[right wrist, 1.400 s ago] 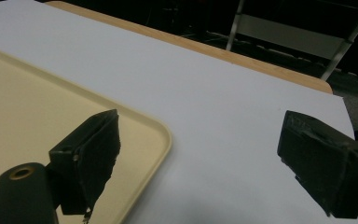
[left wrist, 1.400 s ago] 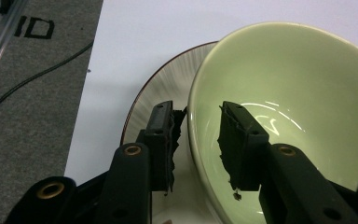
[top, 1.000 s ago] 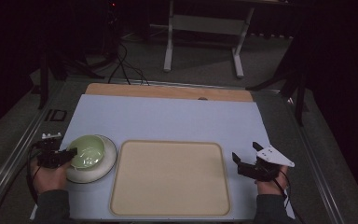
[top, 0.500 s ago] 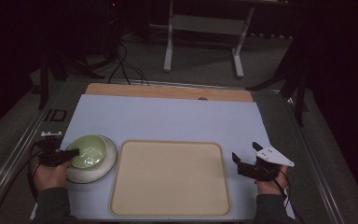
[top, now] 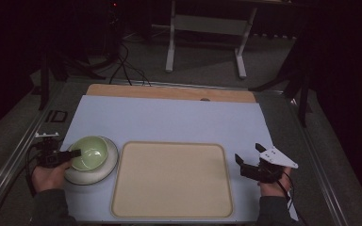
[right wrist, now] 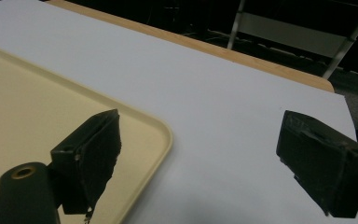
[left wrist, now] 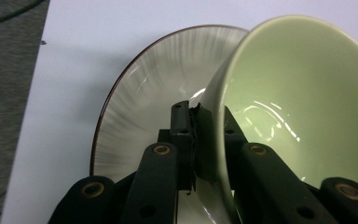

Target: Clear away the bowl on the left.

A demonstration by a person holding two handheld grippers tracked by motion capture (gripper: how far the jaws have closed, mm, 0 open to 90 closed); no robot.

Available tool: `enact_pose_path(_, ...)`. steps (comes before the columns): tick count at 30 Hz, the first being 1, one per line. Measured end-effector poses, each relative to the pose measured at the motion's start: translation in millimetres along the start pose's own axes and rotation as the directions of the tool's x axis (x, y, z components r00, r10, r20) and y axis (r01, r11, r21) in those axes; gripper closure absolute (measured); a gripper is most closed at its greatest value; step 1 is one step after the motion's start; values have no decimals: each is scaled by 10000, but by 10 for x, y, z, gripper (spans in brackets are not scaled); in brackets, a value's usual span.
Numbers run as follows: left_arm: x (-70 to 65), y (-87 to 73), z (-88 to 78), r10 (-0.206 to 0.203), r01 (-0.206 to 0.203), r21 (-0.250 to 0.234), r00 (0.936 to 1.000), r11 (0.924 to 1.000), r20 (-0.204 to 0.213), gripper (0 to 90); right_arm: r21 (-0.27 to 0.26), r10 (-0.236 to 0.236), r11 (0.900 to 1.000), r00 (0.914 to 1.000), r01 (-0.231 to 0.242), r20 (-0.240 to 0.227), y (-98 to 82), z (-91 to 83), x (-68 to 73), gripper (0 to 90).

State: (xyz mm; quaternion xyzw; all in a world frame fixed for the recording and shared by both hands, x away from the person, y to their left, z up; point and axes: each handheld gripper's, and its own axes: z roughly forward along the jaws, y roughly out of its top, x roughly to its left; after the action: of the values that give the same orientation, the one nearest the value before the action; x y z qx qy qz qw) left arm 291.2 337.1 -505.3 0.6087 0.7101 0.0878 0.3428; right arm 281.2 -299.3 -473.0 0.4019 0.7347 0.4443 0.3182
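A pale green bowl [top: 90, 153] sits in a grey striped plate [top: 107, 168] with a dark rim at the left of the blue mat. My left gripper [top: 75, 153] comes in from the left and is shut on the bowl's near rim. In the left gripper view, one jaw is outside the wall and one inside, with the pads pressed on the bowl [left wrist: 298, 93]. The bowl leans over the plate [left wrist: 168, 70]. My right gripper [top: 249, 153] rests open just right of the beige tray [top: 172, 188]. Nothing is between the jaws of the right gripper [right wrist: 200, 126].
The tray [right wrist: 28, 93] lies in the middle of the blue mat [top: 169, 117], right beside the plate. A wooden strip [top: 169, 92] edges the far side of the table. Beyond it, metal stand legs [top: 172, 42] and cables lie on a dark floor.
The left gripper has slid a little to the right onto the bowl's rim, and its jaws now pinch the wall. The right gripper has not moved.
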Motion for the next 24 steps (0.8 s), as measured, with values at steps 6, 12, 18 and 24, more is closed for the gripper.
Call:
enact_pose_path(6,18,-6,-28,-105,105,-183,9999,9998,24,829,-49,40,10000,10000,-40,3,2,-6,-3,132)
enact_pose_path(12,12,1,-84,-187,220,-647,9985,9977,512,829,-42,42,10000,10000,-42,5,2,-5,-3,132)
enact_pose_path(18,-35,17,-122,-95,190,-973,9952,9951,975,829,-36,52,10000,10000,-52,11,2,-5,-5,132)
enact_pose_path(24,-68,23,-148,-94,253,-1148,9905,9931,1372,829,-43,50,10000,10000,-50,15,3,-7,-6,132)
